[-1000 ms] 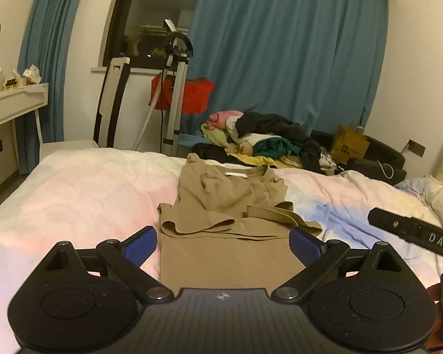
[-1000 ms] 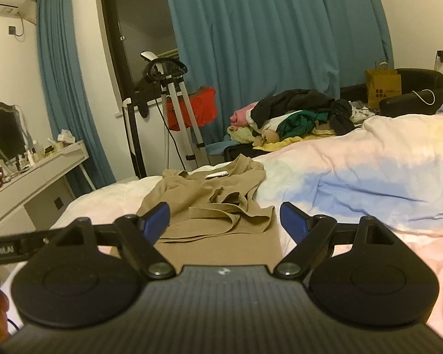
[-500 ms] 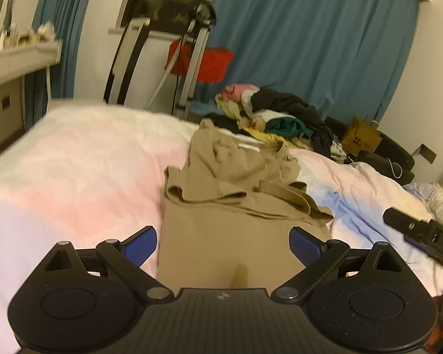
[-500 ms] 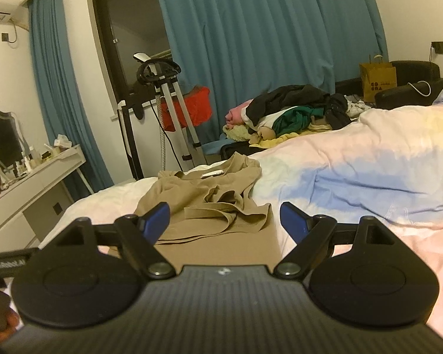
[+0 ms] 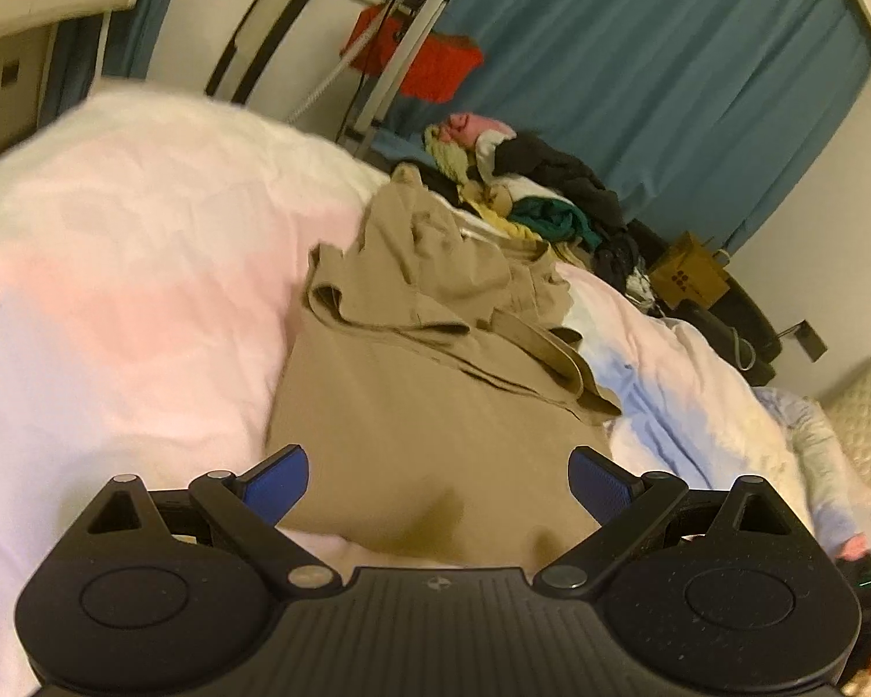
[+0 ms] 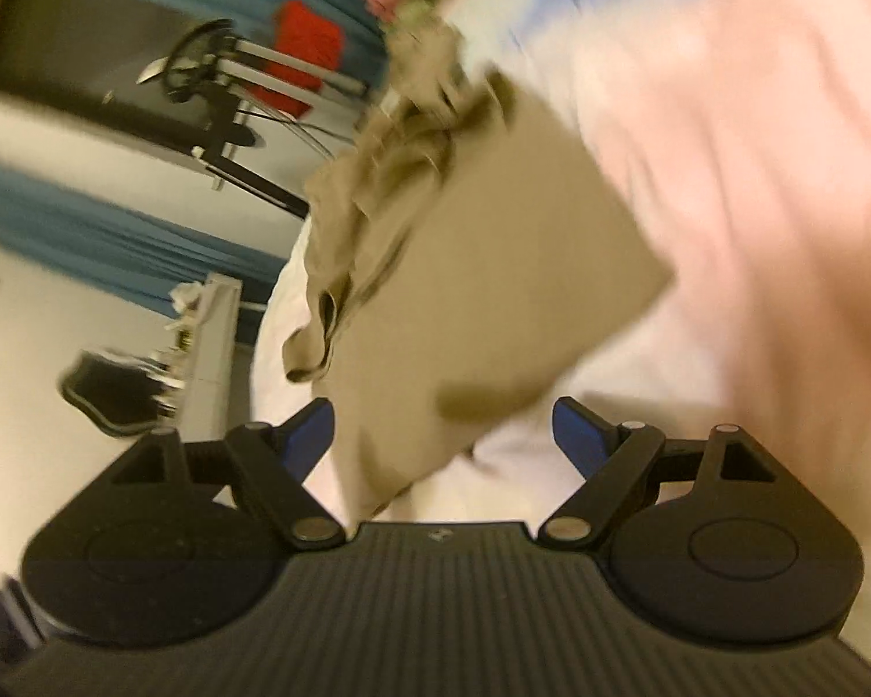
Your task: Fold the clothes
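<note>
Left claw (image 5: 438, 485) wide open, right claw (image 6: 442, 437) wide open, both over tan garment (image 5: 435, 406)

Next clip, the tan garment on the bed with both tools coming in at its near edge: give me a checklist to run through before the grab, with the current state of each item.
1. Left tool open: ok, fingers spread wide.
2. Right tool open: ok, fingers spread wide.
3. Near hem of the tan garment between the left tool's fingers: ok, it sits in the gap.
4. Right tool lined up on the garment's near corner: cannot tell, the view is tilted and blurred.
5. Lower half of the garment flat on the bed cover: ok.
6. Top half tidy: not ok, sleeves lie bunched across it.
</note>
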